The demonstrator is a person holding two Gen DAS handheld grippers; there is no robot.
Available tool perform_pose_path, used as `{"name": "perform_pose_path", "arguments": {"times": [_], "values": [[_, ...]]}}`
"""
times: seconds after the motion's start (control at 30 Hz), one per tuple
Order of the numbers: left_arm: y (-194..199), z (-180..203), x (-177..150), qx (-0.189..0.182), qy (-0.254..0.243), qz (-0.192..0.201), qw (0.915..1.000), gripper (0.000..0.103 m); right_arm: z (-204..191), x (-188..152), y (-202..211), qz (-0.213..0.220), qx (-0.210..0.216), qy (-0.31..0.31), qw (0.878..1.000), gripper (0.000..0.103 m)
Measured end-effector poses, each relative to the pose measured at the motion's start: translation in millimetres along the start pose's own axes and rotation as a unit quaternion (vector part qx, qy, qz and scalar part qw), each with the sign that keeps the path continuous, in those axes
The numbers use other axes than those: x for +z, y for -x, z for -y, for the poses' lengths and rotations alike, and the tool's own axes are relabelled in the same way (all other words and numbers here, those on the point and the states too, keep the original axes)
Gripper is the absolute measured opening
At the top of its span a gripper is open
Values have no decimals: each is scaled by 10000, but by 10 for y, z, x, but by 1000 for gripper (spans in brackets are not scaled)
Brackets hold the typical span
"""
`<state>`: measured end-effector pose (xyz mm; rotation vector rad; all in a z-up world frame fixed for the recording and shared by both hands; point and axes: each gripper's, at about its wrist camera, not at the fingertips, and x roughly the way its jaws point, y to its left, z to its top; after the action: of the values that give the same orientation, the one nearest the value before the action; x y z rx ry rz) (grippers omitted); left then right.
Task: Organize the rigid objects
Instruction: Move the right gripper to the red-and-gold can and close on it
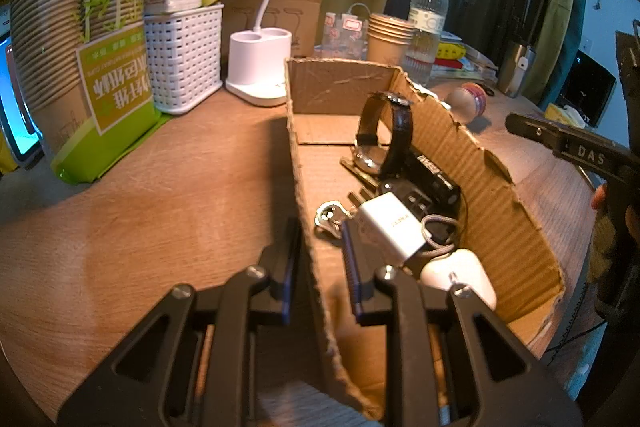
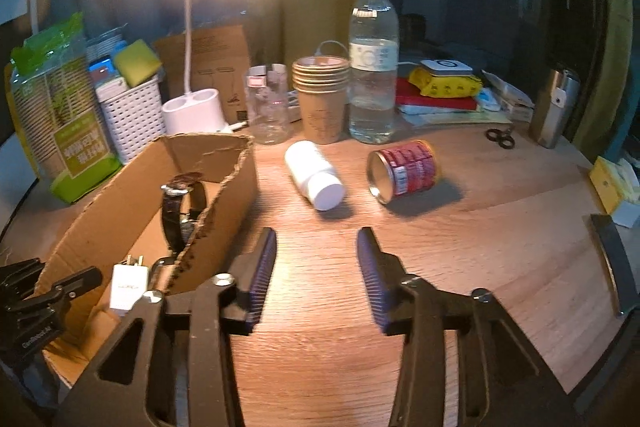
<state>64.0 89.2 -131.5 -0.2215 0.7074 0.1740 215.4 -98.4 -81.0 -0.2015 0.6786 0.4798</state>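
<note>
Left wrist view: looking down into a shallow torn brown cardboard box [image 1: 460,147] sitting on a round wooden table [image 1: 140,207].
Left gripper [image 1: 320,259]: its black fingers straddle the box's near-left wall, one pad outside and one inside, pinching the cardboard edge between them.
Inside the box: a black leather-strap wristwatch [image 1: 384,131] standing on edge, a black rectangular gadget with white lettering [image 1: 436,175] just behind it, a white plug-in charger block [image 1: 392,227], a grey braided cable [image 1: 438,231] coiled beside it, a smooth white rounded case [image 1: 464,275] at the near corner, and some silvery metal bits [image 1: 328,217], can't tell what they are tbh.
Right wrist view: mostly bare tabletop ahead, the box off to the left.
Right gripper [image 2: 316,267]: fingers spread apart with nothing between them, hovering over bare wood, just right of the box.
Still out on the table: a white plastic pill bottle [image 2: 314,175] lying on its side, and near it a red-labelled metal can [image 2: 404,171], also tipped over. Both are apart from the box and from each other.
Back row: a clear water bottle with a green cap [image 2: 374,67], a stack of brown paper cups [image 2: 320,95], a white desk lamp [image 2: 192,107] switched on, a white woven plastic basket [image 2: 132,111].
</note>
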Motion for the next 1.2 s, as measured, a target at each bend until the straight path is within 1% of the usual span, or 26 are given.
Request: {"name": "perform_pose_path", "arguments": {"times": [0.1,0.17,0.4,0.47,0.6,0.7,0.77,0.83,1.07,1.2], "values": [[0,0,0,0,0,0,10000,22,62,9,-36,-20,-75,-46,10000,47],[3,4,-1,0,-1,0,10000,22,97,18,-64,-28,-120,-67,9999,51],[0,-1,1,-1,0,-1,10000,22,280,88,-219,-49,-232,-217,9995,54],[3,3,-1,0,0,0,10000,22,337,108,-259,-42,-272,-263,9993,63],[6,7,-2,-1,-2,-1,10000,22,453,138,-361,-78,-300,-325,9990,64],[1,1,0,-2,-1,-2,10000,22,508,146,-431,-92,-330,-283,9990,69],[3,3,-1,-1,-2,0,10000,22,548,154,-490,-129,-352,-262,9990,75],[-1,-2,1,-2,-1,-2,10000,22,590,166,-550,-151,-383,-212,9989,78],[5,7,-2,-1,0,-4,10000,22,732,242,-721,-197,-587,-67,9981,78],[4,9,-2,3,-5,-8,10000,22,771,289,-808,-188,-519,-13,9985,78]]}}
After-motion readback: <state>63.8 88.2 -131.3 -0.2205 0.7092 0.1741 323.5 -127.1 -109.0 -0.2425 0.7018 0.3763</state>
